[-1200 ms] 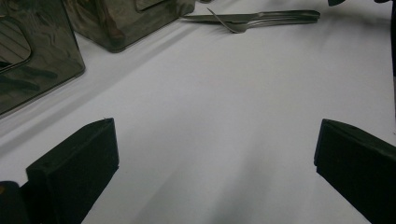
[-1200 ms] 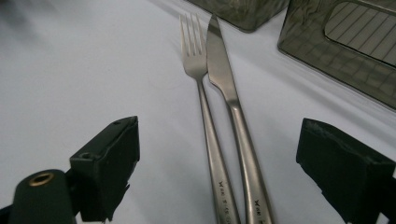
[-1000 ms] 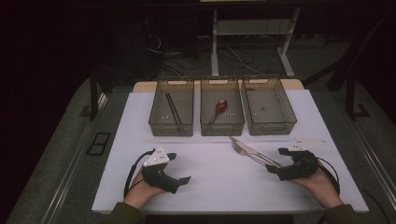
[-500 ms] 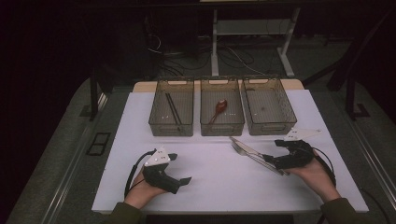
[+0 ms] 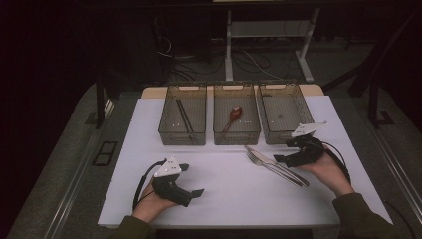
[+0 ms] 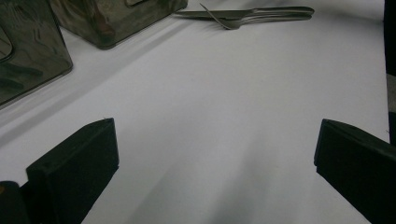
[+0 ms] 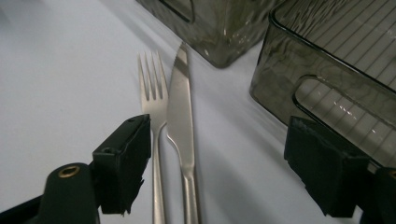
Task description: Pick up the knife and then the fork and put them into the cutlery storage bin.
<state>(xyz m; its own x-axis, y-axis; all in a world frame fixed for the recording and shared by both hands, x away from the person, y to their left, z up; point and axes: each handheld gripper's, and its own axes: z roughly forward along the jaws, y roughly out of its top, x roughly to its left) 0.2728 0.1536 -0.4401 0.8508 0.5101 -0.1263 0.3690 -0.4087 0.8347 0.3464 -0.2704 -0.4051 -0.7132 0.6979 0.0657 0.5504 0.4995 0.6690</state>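
Observation:
A steel fork (image 7: 152,88) and a knife (image 7: 180,107) lie side by side on the white table top (image 5: 224,194), in front of the trays; the pair (image 5: 276,165) sits right of centre in the high view. My right gripper (image 5: 283,151) hovers over their handles. It is open, its jaws have just been closing a little, and both handles lie between and below them (image 7: 219,140), untouched. My left gripper (image 5: 191,179) rests open at the near left with nothing between its jaws (image 6: 215,135); the cutlery (image 6: 243,14) shows far ahead of it.
Three clear plastic trays stand in a row at the back: the left tray (image 5: 166,130) holds dark chopsticks (image 5: 184,118), the middle tray (image 5: 236,135) a reddish spoon (image 5: 234,115), the right tray (image 5: 271,133) nothing. The right tray's wall (image 7: 327,84) is close to my right gripper.
My right gripper has moved left and away from me, from beside the cutlery to over the handles. The left gripper has stayed in place.

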